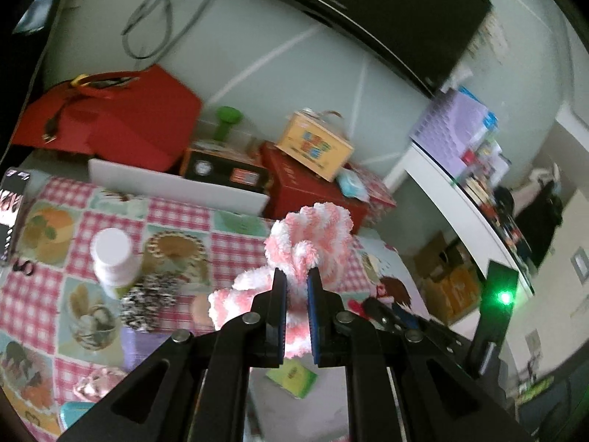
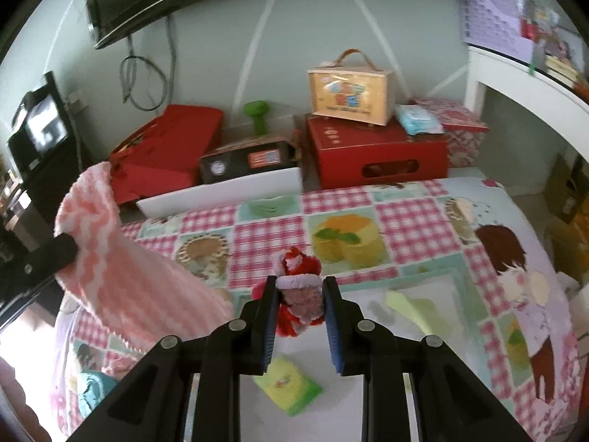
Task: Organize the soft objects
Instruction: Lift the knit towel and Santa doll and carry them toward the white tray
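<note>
Centre of the left wrist view: left gripper (image 1: 296, 276) clamped on a pink-and-white fuzzy cloth (image 1: 309, 235), raised over the checked tablecloth (image 1: 176, 213). Centre of the right wrist view: right gripper (image 2: 300, 283) pinching a red-and-white plush toy (image 2: 300, 294).

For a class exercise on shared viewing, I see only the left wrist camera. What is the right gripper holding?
Observer: The right gripper is shut on a small red and white plush toy.
Operator: Is anything directly below that toy?
Observer: A green packet lies on the tablecloth under it.
Operator: Can you see my left gripper from there?
Observer: Yes, at the left edge, with the pink and white fluffy cloth hanging from it.
</note>
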`<state>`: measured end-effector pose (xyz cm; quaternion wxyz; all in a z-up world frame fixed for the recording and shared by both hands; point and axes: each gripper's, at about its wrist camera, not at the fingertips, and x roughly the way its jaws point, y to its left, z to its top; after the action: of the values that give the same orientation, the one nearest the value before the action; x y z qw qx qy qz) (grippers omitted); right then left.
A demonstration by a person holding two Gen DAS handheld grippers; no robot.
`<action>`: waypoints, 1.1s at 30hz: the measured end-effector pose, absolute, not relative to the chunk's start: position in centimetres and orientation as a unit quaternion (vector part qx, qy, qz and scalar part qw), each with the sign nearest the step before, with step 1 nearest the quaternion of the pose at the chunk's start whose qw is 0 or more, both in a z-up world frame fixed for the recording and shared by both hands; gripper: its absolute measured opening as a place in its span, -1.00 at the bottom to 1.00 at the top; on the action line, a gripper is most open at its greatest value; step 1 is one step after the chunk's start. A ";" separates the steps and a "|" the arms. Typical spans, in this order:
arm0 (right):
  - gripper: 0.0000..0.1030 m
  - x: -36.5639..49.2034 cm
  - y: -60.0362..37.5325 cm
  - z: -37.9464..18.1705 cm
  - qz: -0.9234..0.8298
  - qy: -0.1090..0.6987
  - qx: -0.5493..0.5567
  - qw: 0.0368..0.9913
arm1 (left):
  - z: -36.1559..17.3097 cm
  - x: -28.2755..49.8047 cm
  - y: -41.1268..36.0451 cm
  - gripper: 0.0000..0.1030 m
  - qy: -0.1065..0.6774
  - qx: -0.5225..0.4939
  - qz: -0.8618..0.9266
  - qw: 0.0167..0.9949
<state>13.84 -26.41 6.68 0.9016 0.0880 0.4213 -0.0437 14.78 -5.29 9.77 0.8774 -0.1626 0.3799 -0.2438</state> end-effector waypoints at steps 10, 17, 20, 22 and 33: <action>-0.51 11.5 -33.1 7.5 -0.127 0.398 0.120 0.900 | 9.1 13.8 -10.8 -0.80 0.395 -0.118 -0.303 0.859; -0.51 10.0 -37.2 7.3 -0.169 0.391 0.150 0.892 | 8.2 13.2 -13.7 -0.80 0.401 -0.094 -0.325 0.852; -0.51 9.8 -38.1 6.9 -0.175 0.395 0.156 0.888 | 7.8 13.2 -14.5 -0.80 0.398 -0.087 -0.325 0.853; -0.51 9.8 -38.3 6.6 -0.176 0.397 0.158 0.887 | 7.3 13.5 -14.8 -0.80 0.398 -0.087 -0.322 0.854; -0.51 11.5 -37.2 3.6 -0.149 0.441 0.156 0.871 | 1.6 16.9 -13.9 -0.80 0.442 -0.099 -0.260 0.853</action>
<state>11.51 -37.23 3.61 0.8712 0.1562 0.4408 -0.1494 16.91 -13.94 1.64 0.8528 -0.0994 0.4418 -0.2602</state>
